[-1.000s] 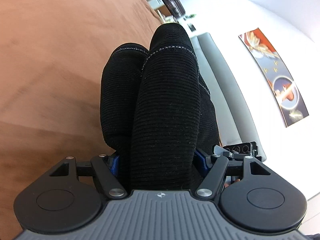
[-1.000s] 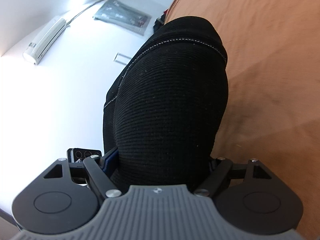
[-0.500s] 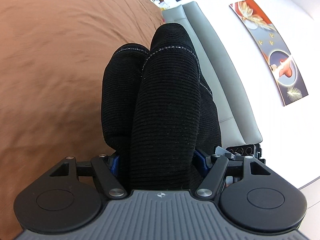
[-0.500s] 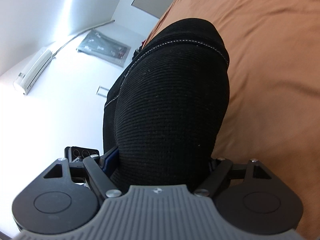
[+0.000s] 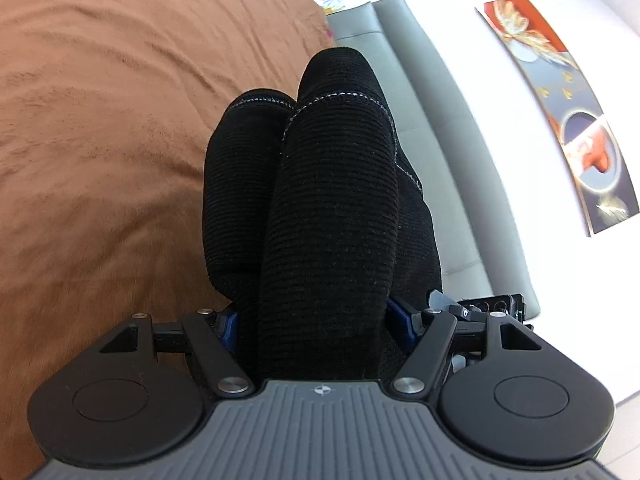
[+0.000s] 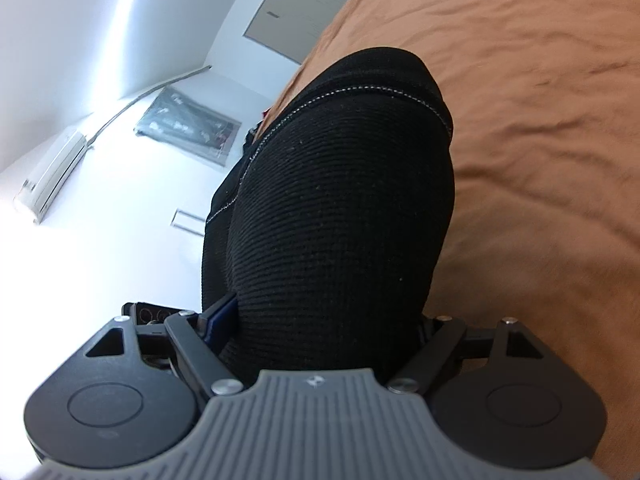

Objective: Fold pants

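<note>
You see a brown bedspread at left, a grey headboard and a painting at right.

Brown bedspread, grey headboard, wall painting, air conditioner.

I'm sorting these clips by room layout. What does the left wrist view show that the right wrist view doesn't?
Only the left wrist view shows a grey headboard and a long painting on the wall. Only the right wrist view shows an air conditioner and a dark picture. Both show black pants bunched between the tongs, over a brown bedspread.
</note>
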Motion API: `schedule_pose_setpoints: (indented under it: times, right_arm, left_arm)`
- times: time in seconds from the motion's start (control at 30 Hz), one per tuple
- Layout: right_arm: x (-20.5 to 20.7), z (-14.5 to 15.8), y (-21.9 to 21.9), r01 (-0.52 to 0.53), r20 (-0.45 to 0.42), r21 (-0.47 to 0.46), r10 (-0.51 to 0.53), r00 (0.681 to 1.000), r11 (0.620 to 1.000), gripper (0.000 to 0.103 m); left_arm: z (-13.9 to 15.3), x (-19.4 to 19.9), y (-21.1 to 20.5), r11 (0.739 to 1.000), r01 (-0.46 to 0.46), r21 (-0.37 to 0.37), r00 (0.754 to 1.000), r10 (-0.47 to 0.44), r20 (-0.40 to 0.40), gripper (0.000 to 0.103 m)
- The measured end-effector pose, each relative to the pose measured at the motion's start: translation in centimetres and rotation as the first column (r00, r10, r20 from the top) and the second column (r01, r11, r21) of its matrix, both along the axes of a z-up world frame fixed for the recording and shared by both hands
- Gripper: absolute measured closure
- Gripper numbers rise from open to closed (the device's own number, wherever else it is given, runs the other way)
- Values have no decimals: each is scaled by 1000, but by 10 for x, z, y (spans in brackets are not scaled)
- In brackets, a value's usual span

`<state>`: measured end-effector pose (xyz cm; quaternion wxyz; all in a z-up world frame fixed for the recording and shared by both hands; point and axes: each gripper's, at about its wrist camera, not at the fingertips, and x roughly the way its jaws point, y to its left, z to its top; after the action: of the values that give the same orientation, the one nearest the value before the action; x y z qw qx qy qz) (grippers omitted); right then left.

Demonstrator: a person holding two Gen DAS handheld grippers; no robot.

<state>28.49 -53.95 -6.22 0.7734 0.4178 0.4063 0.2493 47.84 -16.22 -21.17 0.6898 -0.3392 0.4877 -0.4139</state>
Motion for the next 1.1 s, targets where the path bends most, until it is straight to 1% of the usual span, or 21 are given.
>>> schedule_pose_setpoints:
  times: [0.07,0.1,0.2,0.23,0.3,0.33,0.4,0.5,0.53,0.63,0.67,0.7,0.73,0.83,0.93,0.97,1.03,1.07,1.1]
  right_arm:
    - [8,-12,0,18,-27,9,-18,999,1000,26]
    - [12,-20,-7,26,-41,13,-26,999,1000,26]
    - [7,-46,-3,43,-101,23,-41,994,999,25]
    - [6,-55,-2,48,-116,21,-46,992,999,23]
    - [1,-67,1,55,-124,21,-52,991,998,18]
    - [1,-67,-1,59,-121,25,-55,991,998,15]
    - [-1,-69,-6,73,-113,25,-70,991,997,13]
    - [-5,-68,-10,96,-109,32,-92,990,995,13]
    - [-4,-79,-21,101,-108,31,-97,989,994,13]
    - [-35,-77,-25,101,-101,17,-99,990,995,13]
    - [-45,-76,-28,91,-104,3,-90,991,996,14]
    - [-57,-79,-45,79,-107,-12,-80,991,997,18]
    - [-68,-78,-44,81,-107,-15,-82,991,997,21]
    - [-99,-74,-43,118,-100,-32,-121,988,992,26]
    - [-124,-68,-40,145,-102,-65,-151,983,987,32]
    - [-125,-69,-36,156,-98,-75,-163,982,985,33]
    - [-139,-67,-31,183,-103,-98,-193,976,978,37]
    - [-138,-70,-25,197,-111,-110,-209,972,974,39]
    - [-147,-74,-25,208,-122,-123,-223,967,970,43]
  left_arm:
    - [-9,11,-11,1000,-4,29,1000,5,-20,24]
    - [-12,17,-22,999,-6,48,999,7,-32,24]
    - [-32,19,-23,994,1,106,998,6,-67,24]
    - [-37,18,-23,993,6,116,998,2,-69,24]
    - [-44,15,-21,993,9,114,997,0,-77,22]
    - [-45,12,-19,994,6,107,997,3,-83,22]
    - [-43,6,-16,994,2,105,997,6,-77,22]
    - [-35,-5,-14,992,-2,128,999,8,-53,21]
    - [-33,-10,-11,991,1,134,999,5,-43,22]
    - [-27,-29,-2,987,29,159,1000,-30,8,22]
    - [-25,-34,2,985,34,170,999,-39,23,21]
    - [-24,-40,6,983,46,176,998,-51,25,21]
    - [-23,-46,9,982,57,179,998,-63,26,21]
    - [-18,-69,21,976,71,207,994,-86,63,21]
    - [-15,-85,21,968,87,234,990,-109,84,21]
    - [-12,-81,16,964,90,249,989,-116,89,21]
    - [-8,-91,13,952,87,294,983,-129,127,21]
    - [-6,-98,11,941,87,326,978,-142,150,21]
    - [-3,-105,10,930,91,356,972,-160,170,21]
